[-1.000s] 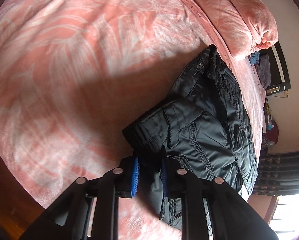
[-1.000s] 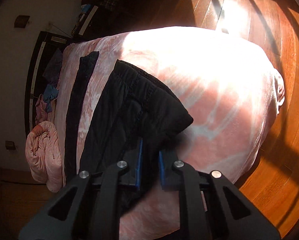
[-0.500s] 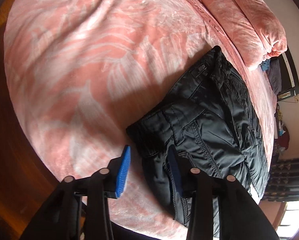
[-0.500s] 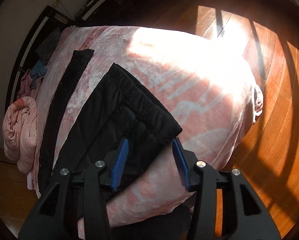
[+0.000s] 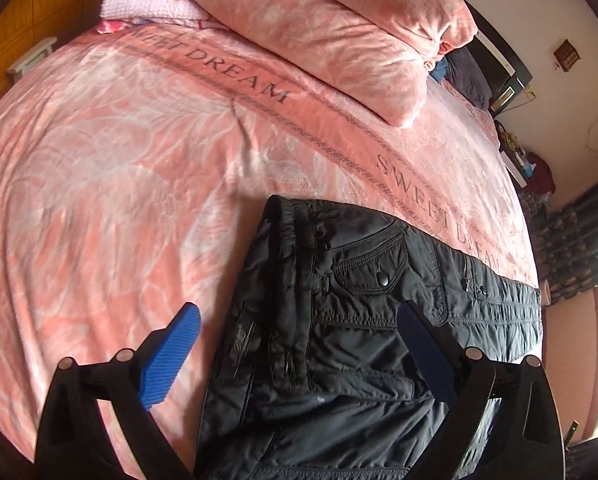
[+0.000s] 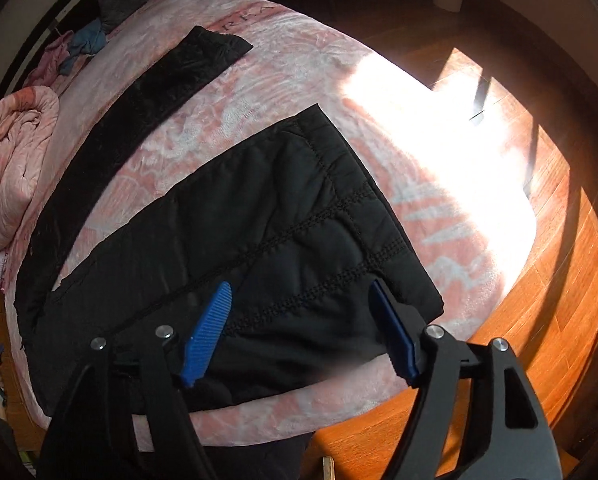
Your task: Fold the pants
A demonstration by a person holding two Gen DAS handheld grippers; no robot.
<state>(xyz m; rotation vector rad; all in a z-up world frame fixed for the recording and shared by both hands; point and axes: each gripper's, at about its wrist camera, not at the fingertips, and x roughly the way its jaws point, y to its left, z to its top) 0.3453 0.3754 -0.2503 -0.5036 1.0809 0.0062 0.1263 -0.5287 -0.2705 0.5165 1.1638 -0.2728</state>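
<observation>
- Across the middle of the left wrist view, the pink bedspread (image 5: pixel 119 184) carries a grey band of lettering that reads "SWEET DREAM" twice, once in the upper centre and once running down the right side toward the pants.
- In the right wrist view only the letters "RKA" or the like show on the bedspread at top centre; too blurred to read surely.
- One pair of black padded pants (image 5: pixel 339 340) lies in the lower centre of the left view, waistband toward the upper left, with one snap-flap pocket and a small woven label whose words are too small to read.
- The same pants (image 6: pixel 259 232) fill the centre of the right view, hem end near the bed's lower right edge; one separate long black strip (image 6: pixel 131 120) lies beside them, upper left, apart.
- One rolled pink quilt (image 5: pixel 339 32) sits at the top of the left view.
- The left gripper (image 5: pixel 299 344) has its jaws spread wide above the pants, gripping nothing.
- The right gripper (image 6: pixel 303 324) likewise stands wide, blue pads (image 6: pixel 207 336) over the cloth, nothing clamped.
- Bare bedspread spreads over the left half of the left view; wooden floor (image 6: pixel 559 260) borders the bed at right in the right view.
</observation>
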